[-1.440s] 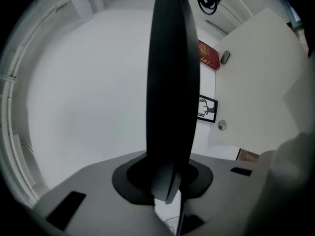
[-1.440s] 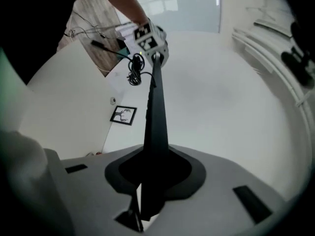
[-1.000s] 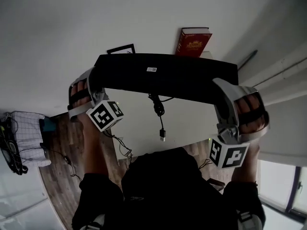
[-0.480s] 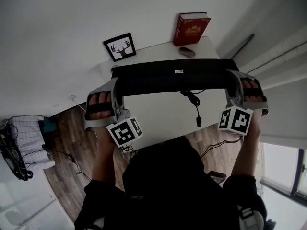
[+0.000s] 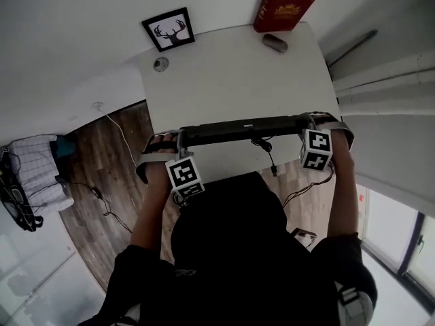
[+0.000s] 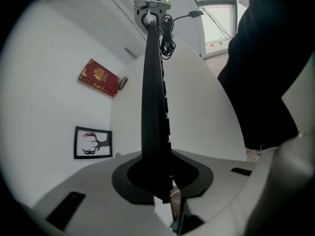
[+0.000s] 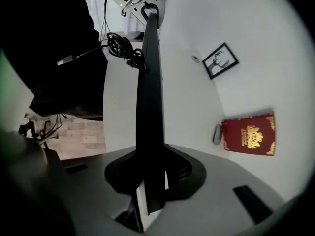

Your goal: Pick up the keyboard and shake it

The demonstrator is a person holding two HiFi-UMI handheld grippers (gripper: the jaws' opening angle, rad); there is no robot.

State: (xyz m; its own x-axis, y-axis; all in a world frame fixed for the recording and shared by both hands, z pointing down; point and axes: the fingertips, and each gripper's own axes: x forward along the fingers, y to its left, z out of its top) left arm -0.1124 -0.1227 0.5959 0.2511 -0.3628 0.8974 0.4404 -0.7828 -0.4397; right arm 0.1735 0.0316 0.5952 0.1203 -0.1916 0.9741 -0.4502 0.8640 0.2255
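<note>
Here the black keyboard (image 5: 245, 129) is held on edge in the air over the near part of the white table (image 5: 224, 66), the left hand-held gripper (image 5: 175, 141) clamped narrowly on one end and the right hand-held gripper (image 5: 307, 124) on the other, its cable (image 5: 266, 156) dangling

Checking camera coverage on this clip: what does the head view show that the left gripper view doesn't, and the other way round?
Head view only: the person's forearms, the left gripper seen from outside, and a white rack on the floor. Left gripper view only: its fingers clamped on the keyboard end, close up and edge-on. Both: the keyboard, its hanging cable, the red book, the deer picture, the table and the right gripper.
</note>
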